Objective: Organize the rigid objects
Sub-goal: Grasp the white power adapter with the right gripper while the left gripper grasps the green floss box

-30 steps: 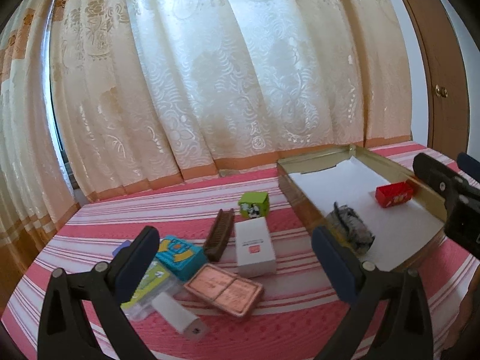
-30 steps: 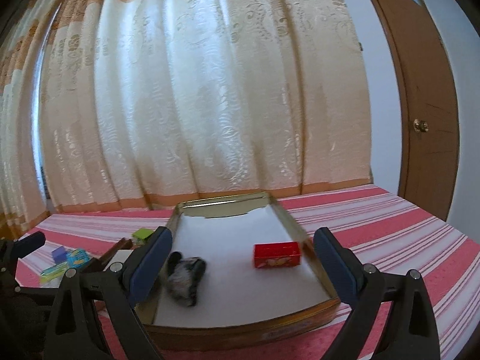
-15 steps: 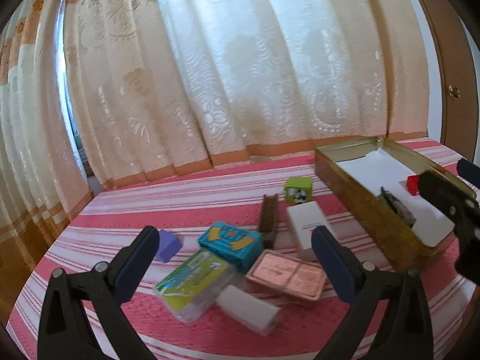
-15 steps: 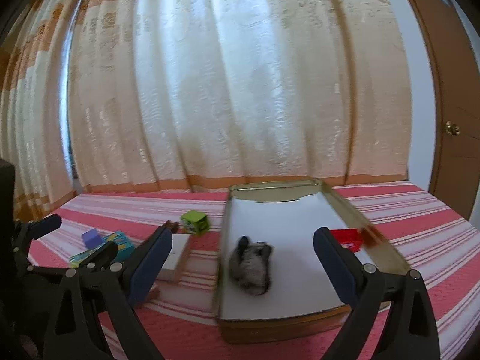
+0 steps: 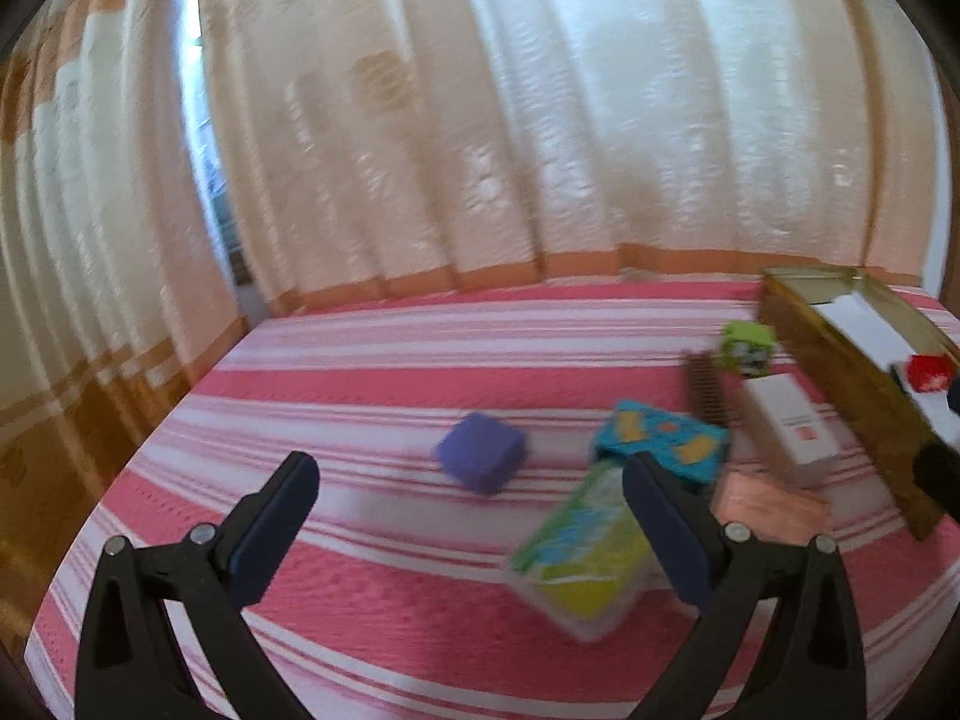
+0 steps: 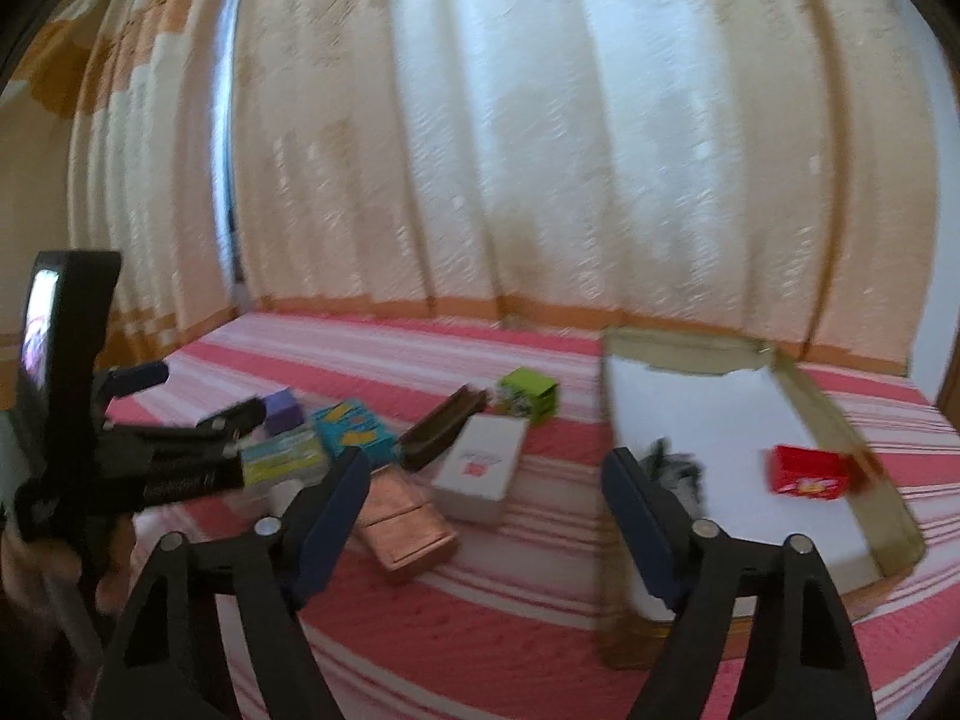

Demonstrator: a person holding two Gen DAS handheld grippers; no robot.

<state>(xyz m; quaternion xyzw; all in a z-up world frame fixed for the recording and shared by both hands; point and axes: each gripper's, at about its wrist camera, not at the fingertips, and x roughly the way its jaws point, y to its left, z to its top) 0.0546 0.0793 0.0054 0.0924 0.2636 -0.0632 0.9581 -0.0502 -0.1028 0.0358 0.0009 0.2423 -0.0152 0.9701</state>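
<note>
Cream curtains hang behind a pink-striped bed where we are sorting small rigid items into a gold box.

Our left gripper (image 5: pixel 471 501) hangs wide and empty over the bed, with the purple cube (image 5: pixel 482 451) just ahead between its fingers. Our right gripper (image 6: pixel 486 495) holds nothing, and its jaws have just been closing partway. We judge this the reach for the next piece; the next move calls for lowering one gripper around a single item. Only the right view shows the gold box (image 6: pixel 840 420) fully, holding a red carton (image 6: pixel 809 471) and a dark bundle (image 6: pixel 675 468); the white box (image 6: pixel 483 468), copper case (image 6: pixel 405 531) and green cube (image 6: pixel 531 393) lie outside.
</note>
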